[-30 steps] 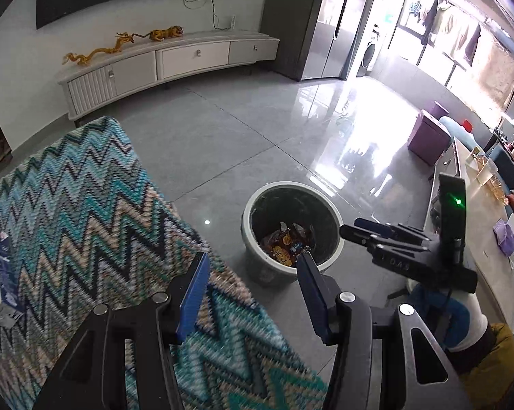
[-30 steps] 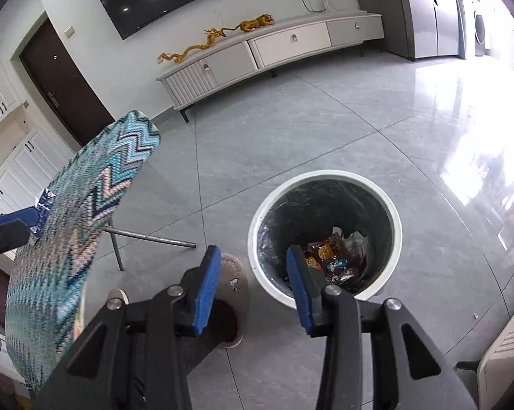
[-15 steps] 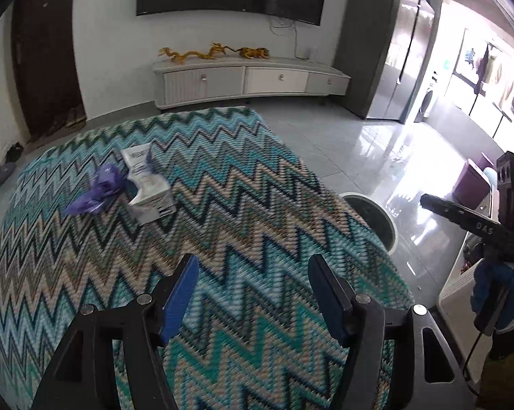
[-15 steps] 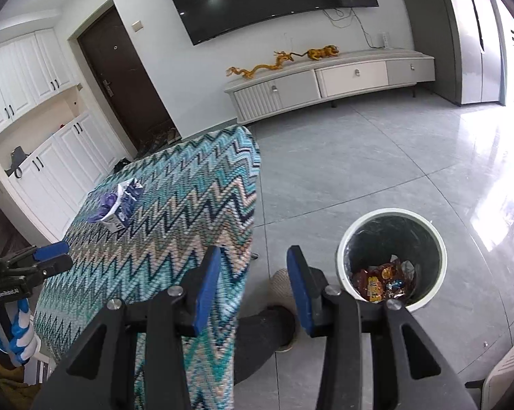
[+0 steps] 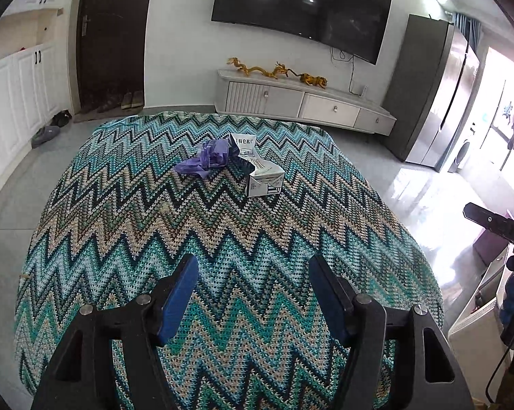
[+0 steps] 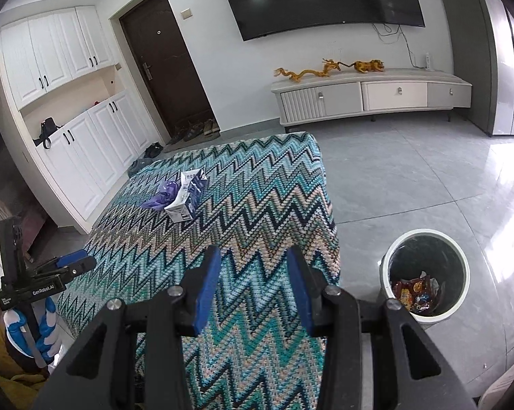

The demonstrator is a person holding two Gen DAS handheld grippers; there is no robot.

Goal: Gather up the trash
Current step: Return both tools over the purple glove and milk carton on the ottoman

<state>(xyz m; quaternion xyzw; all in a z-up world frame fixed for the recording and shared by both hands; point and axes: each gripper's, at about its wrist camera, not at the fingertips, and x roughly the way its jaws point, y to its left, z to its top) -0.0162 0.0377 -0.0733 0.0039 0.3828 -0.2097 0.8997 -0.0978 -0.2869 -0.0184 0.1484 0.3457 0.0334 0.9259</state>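
Hovering both over zigzag cloth (image 5: 222,239) | our left gripper (image 5: 253,294) wide, jaws just opening, empty | right gripper (image 6: 253,283) narrower, empty | white carton (image 5: 257,167); purple wrapper (image 5: 205,159) touching, mid-cloth | bin (image 6: 424,317) on floor beside table

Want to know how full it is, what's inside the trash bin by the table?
The trash bin holds a few colourful snack wrappers at the bottom of its dark liner. Anything beneath them is covered, and the near wall hides part of the floor.
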